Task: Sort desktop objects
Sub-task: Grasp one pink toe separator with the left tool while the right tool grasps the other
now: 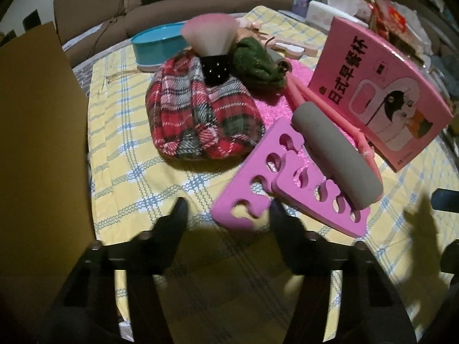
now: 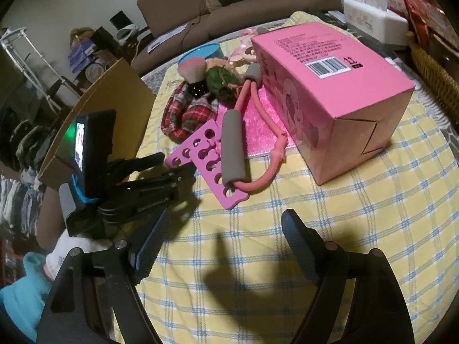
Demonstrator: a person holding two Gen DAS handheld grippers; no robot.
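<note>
Toe separators (image 1: pixel 275 197) are lying near the desk's (image 1: pixel 172 183) front edge; left fingers (image 1: pixel 183 215) are half-open around their corner, not gripping; right fingers (image 2: pixel 298 235) are hovering wide, empty.

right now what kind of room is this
Most likely a home living room: a brown sofa behind a table with a yellow checked cloth, and a tissue box among household clutter.

Checked tablecloth (image 2: pixel 258 258), pink box (image 2: pixel 338 91), toe separators (image 1: pixel 287 197)
</note>
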